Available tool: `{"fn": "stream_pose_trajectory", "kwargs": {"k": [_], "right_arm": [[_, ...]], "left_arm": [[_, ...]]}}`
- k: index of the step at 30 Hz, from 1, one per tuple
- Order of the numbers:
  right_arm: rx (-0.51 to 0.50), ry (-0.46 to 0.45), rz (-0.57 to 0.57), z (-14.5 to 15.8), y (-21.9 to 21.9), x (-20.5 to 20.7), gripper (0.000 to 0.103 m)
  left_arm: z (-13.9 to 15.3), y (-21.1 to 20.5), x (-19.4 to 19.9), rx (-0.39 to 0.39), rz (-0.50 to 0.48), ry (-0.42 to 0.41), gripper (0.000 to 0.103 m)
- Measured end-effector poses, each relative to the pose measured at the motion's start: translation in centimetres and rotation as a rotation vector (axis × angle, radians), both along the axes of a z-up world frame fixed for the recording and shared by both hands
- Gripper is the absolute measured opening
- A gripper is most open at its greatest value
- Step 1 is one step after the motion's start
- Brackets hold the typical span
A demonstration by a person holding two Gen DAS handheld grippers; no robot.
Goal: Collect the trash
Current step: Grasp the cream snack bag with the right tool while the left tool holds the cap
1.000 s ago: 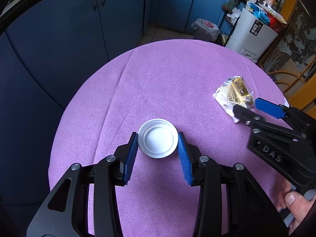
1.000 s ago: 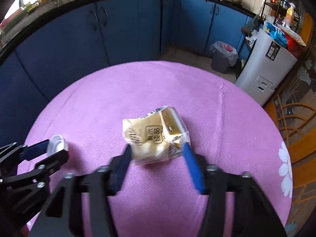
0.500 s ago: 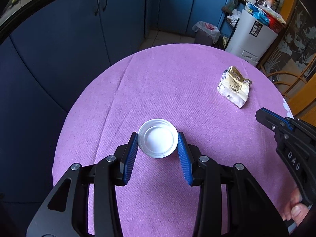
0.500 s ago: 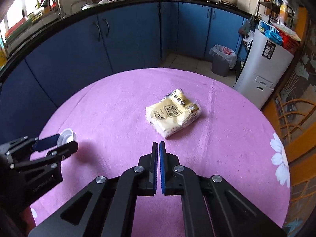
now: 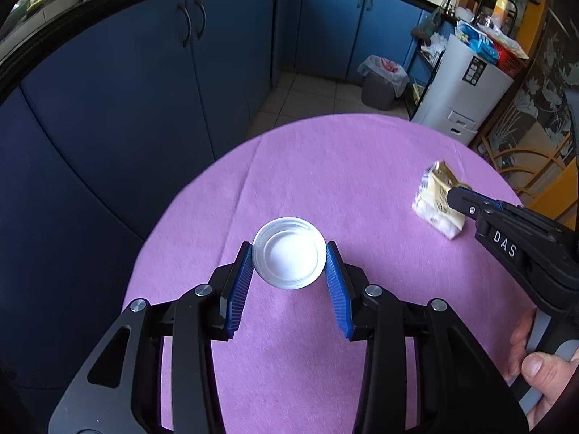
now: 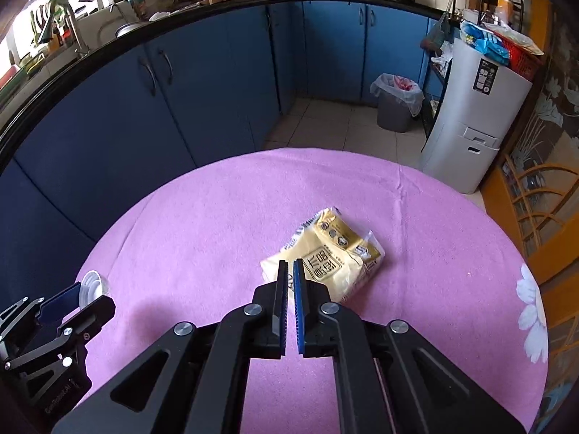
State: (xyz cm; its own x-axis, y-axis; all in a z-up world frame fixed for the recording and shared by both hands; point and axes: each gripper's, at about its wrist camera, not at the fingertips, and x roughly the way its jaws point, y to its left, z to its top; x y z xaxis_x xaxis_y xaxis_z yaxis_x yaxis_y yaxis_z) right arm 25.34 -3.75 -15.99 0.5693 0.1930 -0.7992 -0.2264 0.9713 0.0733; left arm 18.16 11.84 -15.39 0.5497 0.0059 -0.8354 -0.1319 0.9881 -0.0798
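Left-wrist view first: your left hand-held gripper [image 5: 288, 253] stands part open with its blue pads pressed on either side of the white cup [image 5: 288, 253], exactly as a second ago, so that piece of trash is secured and appears lifted off the purple worktop [image 5: 307, 166]. At 3 o'clock your right hand-held gripper [image 5: 456, 195] reaches in with its tip over the yellow snack bag [image 5: 436, 200], your hand [image 5: 535, 365] on its grip at 4 o'clock. A lined grey bin [image 5: 381, 81] waits on the floor at 1 o'clock.

Right-wrist view: your right hand-held gripper [image 6: 290, 271] has snapped fully shut with nothing between its pads. A second ago it straddled the snack bag [image 6: 325, 256]; half a second ago it had pulled back, and now its closed tips sit over the bag's near left corner. The bag lies flat on the worktop [image 6: 224, 224], spreading toward 1 o'clock from the tips. I judge the grab missed, so you would need to reopen before trying again. The left hand-held gripper [image 6: 87, 294] with the cup [image 6: 90, 285] shows at 8 o'clock.
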Motion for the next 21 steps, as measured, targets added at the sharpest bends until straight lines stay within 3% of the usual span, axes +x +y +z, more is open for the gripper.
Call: {"fn": "stream_pose_trajectory", "kwargs": {"k": [4, 15, 21], "right_arm": [[0.033, -0.016, -0.038, 0.5, -0.5, -0.1, 0.004], [0.180, 0.032, 0.004, 0.9, -1.8, 0.0, 0.004], [0.037, -0.066, 0.032, 2.2, 0.0, -1.4, 0.004]], "left_arm": [[-0.1, 0.5, 0.4, -0.005, 0.003, -0.006, 0.041], [-0.8, 1.7, 0.5, -0.032, 0.018, 0.003, 0.041], [-0.6, 1.9, 0.2, -0.035, 0.018, -0.004, 0.041]]}}
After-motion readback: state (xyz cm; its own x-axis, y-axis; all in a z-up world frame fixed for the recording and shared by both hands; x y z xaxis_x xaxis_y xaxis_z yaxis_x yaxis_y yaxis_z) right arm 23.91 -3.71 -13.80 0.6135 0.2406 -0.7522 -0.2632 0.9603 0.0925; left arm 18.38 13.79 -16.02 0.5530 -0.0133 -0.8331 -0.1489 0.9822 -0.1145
